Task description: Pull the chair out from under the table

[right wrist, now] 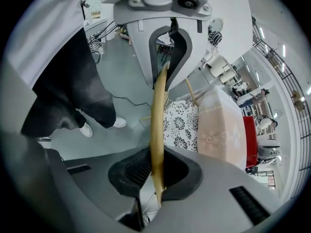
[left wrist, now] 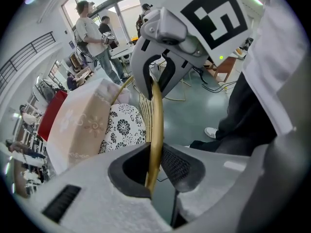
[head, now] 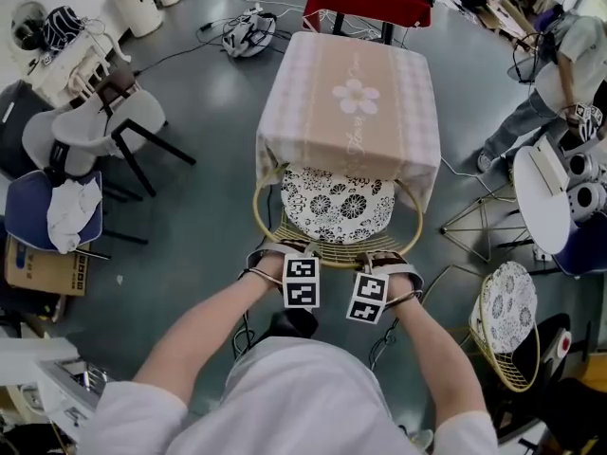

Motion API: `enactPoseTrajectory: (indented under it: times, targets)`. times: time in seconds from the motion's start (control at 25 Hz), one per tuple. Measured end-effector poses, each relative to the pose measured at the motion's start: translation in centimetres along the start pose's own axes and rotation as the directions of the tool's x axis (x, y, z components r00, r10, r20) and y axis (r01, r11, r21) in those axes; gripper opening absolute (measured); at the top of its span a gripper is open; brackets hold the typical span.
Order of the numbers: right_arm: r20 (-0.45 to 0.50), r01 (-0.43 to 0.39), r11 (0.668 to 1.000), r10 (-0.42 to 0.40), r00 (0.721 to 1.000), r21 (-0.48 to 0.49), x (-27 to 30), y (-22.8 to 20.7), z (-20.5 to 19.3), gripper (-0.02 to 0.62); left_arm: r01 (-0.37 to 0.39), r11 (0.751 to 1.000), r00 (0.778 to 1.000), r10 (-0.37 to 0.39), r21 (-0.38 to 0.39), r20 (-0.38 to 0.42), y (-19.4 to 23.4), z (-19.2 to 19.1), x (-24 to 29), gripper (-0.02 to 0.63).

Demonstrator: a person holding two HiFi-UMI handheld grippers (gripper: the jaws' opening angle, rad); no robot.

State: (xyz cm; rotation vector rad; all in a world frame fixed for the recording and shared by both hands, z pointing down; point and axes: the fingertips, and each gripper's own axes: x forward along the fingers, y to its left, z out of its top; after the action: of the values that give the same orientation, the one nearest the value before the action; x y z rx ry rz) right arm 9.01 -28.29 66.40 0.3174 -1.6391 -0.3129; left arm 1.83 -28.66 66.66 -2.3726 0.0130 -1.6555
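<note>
We clamp the left gripper [head: 283, 251] and right gripper [head: 381, 257] side by side on the back rim of the gold wire chair [head: 327, 238] with black-and-white floral cushion [head: 337, 205]. Its seat lies ahead, partly tucked under the pink-clothed square table [head: 351, 102]. The rim runs crosswise with both hands equally near, so we judge the pull comes straight toward us.
</note>
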Motion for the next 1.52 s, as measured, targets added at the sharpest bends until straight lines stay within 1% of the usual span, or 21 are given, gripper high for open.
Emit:
enactPoseTrajectory:
  times: [0.16, 0.48, 0.68, 0.96, 1.52]
  targets:
    - [0.005, -0.005, 1.000, 0.005, 1.000, -0.009, -0.6, 1.1, 0.2, 0.031, 0.012, 1.000, 1.000, -0.012, -0.007, -0.014, -1.2, 0.0, -0.3, 0.058]
    - [0.015, -0.017, 1.000, 0.017, 1.000, -0.007, -1.4, 3.5, 0.6, 0.028, 0.011, 1.000, 1.000, -0.011, -0.012, -0.027, -3.6, 0.1, -0.6, 0.058]
    - [0.017, -0.013, 1.000, 0.013, 1.000, -0.007, -1.9, 4.8, 0.9, 0.028, 0.002, 1.000, 1.000, -0.003, -0.017, -0.031, -5.0, 0.1, -0.8, 0.058]
    - [0.021, -0.008, 1.000, 0.009, 1.000, -0.013, -2.7, 7.0, 1.3, 0.029, 0.009, 1.000, 0.999, -0.009, -0.021, -0.033, -7.5, 0.3, -1.3, 0.058]
    - [0.026, -0.003, 1.000, 0.003, 1.000, -0.010, -4.0, 10.4, 2.1, 0.029, 0.002, 0.999, 0.999, -0.003, -0.037, -0.050, -11.0, 0.1, -1.9, 0.060]
